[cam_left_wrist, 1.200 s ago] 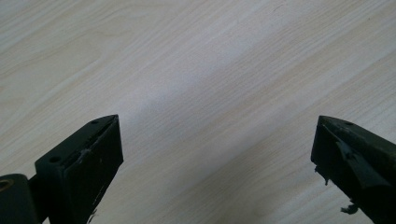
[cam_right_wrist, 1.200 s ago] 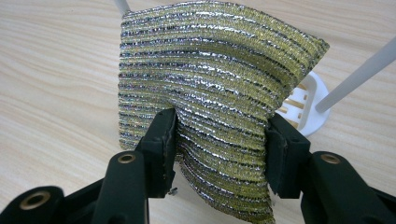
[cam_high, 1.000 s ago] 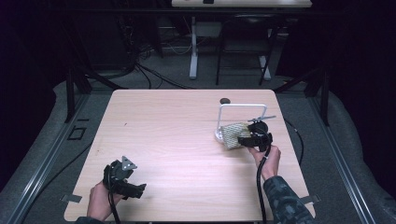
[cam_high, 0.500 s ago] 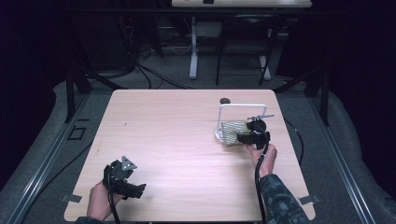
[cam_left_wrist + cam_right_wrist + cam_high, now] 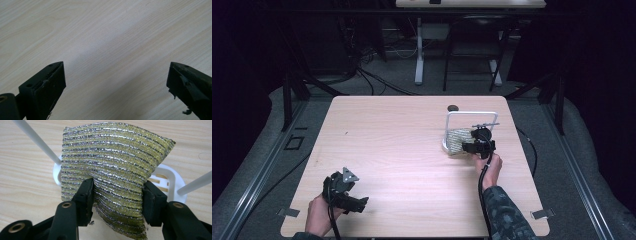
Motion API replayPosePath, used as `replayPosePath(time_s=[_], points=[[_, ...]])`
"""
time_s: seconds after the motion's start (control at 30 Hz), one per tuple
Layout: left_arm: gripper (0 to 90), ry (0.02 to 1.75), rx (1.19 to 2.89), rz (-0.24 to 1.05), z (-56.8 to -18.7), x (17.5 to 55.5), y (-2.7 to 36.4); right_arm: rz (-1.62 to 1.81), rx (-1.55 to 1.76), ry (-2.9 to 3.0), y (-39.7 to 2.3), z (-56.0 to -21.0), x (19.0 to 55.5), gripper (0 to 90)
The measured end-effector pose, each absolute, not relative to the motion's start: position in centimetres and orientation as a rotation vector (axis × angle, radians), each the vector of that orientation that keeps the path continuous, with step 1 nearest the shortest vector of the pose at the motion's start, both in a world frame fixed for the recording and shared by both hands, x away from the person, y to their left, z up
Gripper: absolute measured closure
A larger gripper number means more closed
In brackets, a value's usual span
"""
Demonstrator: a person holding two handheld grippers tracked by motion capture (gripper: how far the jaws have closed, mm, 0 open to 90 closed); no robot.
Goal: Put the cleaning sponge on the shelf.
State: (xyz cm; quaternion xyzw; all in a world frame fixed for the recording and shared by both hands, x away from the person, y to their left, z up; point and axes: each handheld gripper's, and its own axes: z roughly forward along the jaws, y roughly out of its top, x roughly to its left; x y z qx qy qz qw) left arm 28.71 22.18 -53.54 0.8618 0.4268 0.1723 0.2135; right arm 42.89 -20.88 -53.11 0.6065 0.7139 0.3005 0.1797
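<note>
A gold and silver striped scouring sponge [image 5: 112, 167] stands upright on the white base [image 5: 172, 182] of a small white wire rack [image 5: 472, 114] at the table's right. My right gripper [image 5: 116, 187] is shut on the sponge's lower part, one black pad against each side. Its jaws have just been opening a little, with the sponge still between them. In the high view this right gripper [image 5: 468, 146] reaches the sponge [image 5: 457, 140] from the right. My left gripper [image 5: 358, 202] rests at the near left corner, and its jaws [image 5: 116, 75] stand open over bare wood.
The light wooden table [image 5: 402, 140] has a small dark round object [image 5: 453, 107] just behind the rack. Two white rack rods [image 5: 37, 140] slant up on either side of the sponge. Desk legs and cables stand on the dark floor beyond the far edge.
The right hand has edged slightly farther from the person, toward the rack, with the sponge still between the jaws. The left hand has stayed where it was.
</note>
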Motion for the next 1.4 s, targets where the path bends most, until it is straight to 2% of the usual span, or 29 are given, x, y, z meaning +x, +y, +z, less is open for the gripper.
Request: replayPosePath(time_s=[0.5, 0.87, 1.13, 1.4], points=[[2.0, 1.174, 2.4, 0.474, -53.6, 28.9, 21.9, 0.823, 1.703, 1.961, -21.2, -52.8, 42.8, 34.2], [2.0, 1.174, 2.396, 0.477, -53.6, 28.9, 21.8, 0.769, 1.645, 1.939, -20.9, -52.6, 42.3, 31.2], [2.0, 1.171, 2.397, 0.48, -53.6, 28.9, 21.8, 0.743, 1.598, 1.921, -20.4, -52.4, 42.1, 24.4], [2.0, 1.17, 2.398, 0.48, -53.5, 28.9, 21.8, 0.775, 1.571, 1.971, -20.2, -52.2, 41.9, 24.8]])
